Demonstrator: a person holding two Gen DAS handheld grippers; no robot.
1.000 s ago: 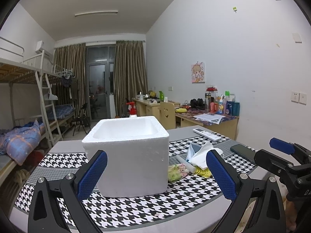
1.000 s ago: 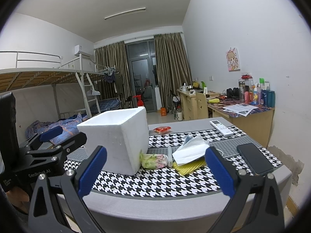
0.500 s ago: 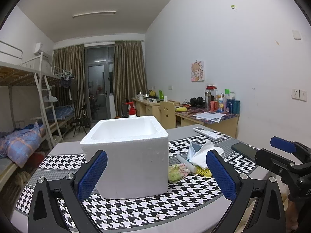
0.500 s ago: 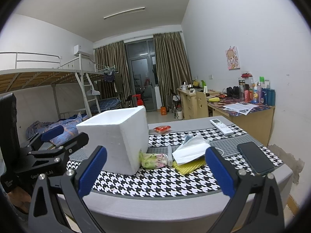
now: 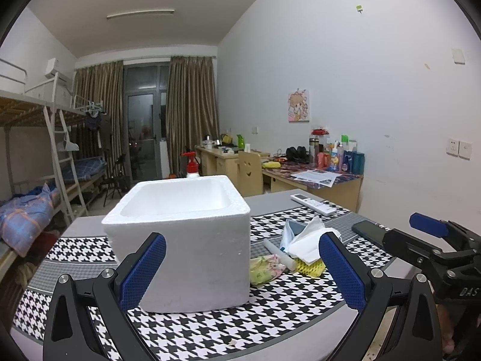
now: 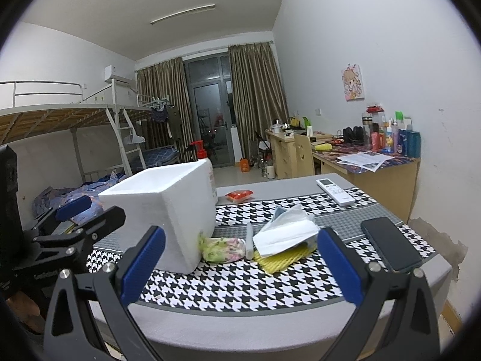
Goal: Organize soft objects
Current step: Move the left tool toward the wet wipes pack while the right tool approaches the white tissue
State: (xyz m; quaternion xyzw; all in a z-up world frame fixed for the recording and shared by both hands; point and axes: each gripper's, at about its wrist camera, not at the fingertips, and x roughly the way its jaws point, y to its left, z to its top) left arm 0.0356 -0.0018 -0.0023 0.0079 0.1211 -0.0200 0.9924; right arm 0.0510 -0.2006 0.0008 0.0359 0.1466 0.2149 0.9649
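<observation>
Left gripper [image 5: 240, 267]: black frame with blue ribbed pads, jaws spread wide and empty, hovering at the near edge of the table in front of the box.
White foam box [image 5: 183, 231]: open-topped, thick-walled, upright on the black-and-white houndstooth cloth [image 5: 210, 328], left of the soft pile; as far as its inside shows, it looks empty.
Soft pouch [image 6: 224, 248]: small, green and pink floral, crumpled, lying against the box's near right corner.
Pale tube [image 6: 249, 237]: slim stick lying just right of the pouch, its near end by the yellow mesh.
Tissue pack [image 6: 285, 230]: white sheets spilling from a pale wrapper, resting on a yellow foam mesh sleeve [image 6: 282, 258].
Right gripper [image 6: 240, 267]: same build, jaws released and holding nothing, near edge, roughly facing the pile.
Black phone [image 6: 390, 243]: flat on the cloth, right of the pile, well clear of the box.
White remote [image 6: 335, 191]: far right on the table; an orange snack packet [image 6: 239, 195] lies behind the box.
Step in hand: judged to be the approach to a first soft item, nothing yet picked.
Doing it well: the pouch is the nearest and least tangled; come down over it with the right jaws straddling its middle, clear of the box wall and the tube, pinch gently, lift above the rim, then release over the box. Loose tissues may slide off if the mesh is pulled first.
</observation>
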